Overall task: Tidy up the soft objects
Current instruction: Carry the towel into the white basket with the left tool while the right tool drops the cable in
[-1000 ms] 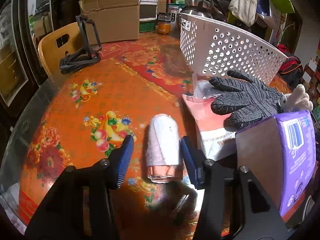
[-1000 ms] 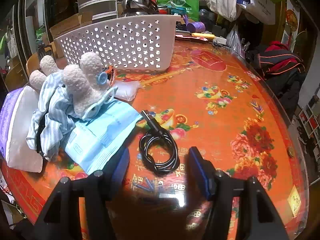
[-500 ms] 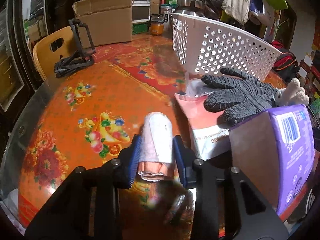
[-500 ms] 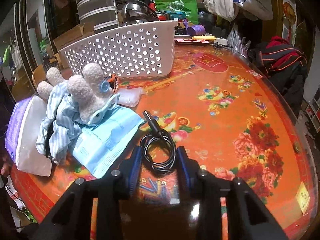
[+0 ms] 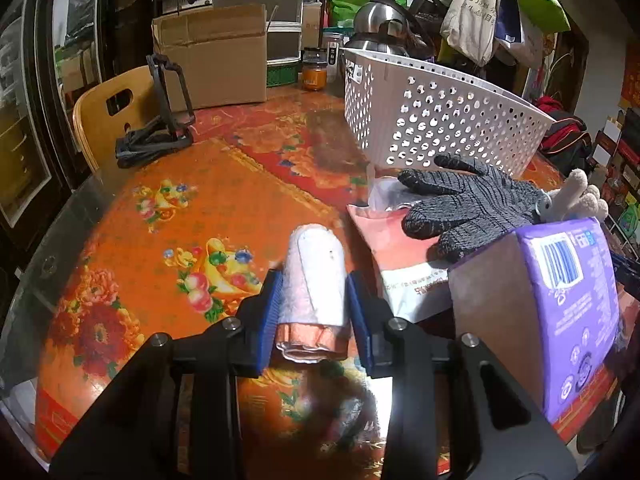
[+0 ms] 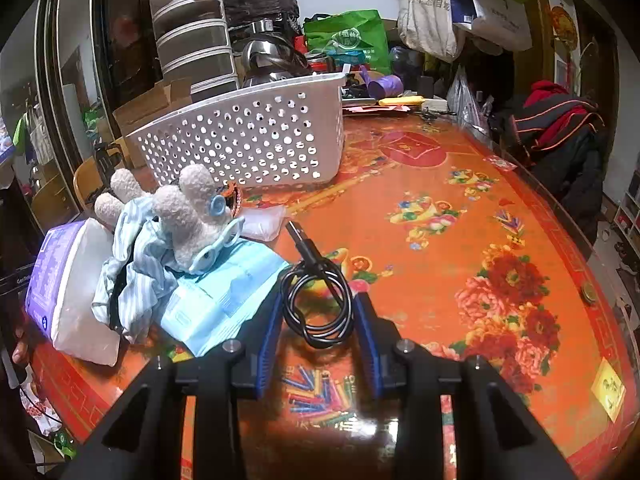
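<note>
— Fingers [image 5: 269, 308] on the left?
— Pressed against both sides of the rolled towel [image 5: 314, 276] between them.
— Right fingers [image 6: 365, 332]?
— Closed onto the coiled cable [image 6: 318, 300] lying on the surface [image 6: 440, 248]; basket [image 6: 256, 140] well ahead.

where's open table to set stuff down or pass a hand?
Free: bare tabletop left of the rolled towel, up to the black stand; also the wide stretch right of the coiled cable, past the white basket. Crowded: the pile between, with grey glove, plush toy, purple pack, blue packet.
</note>
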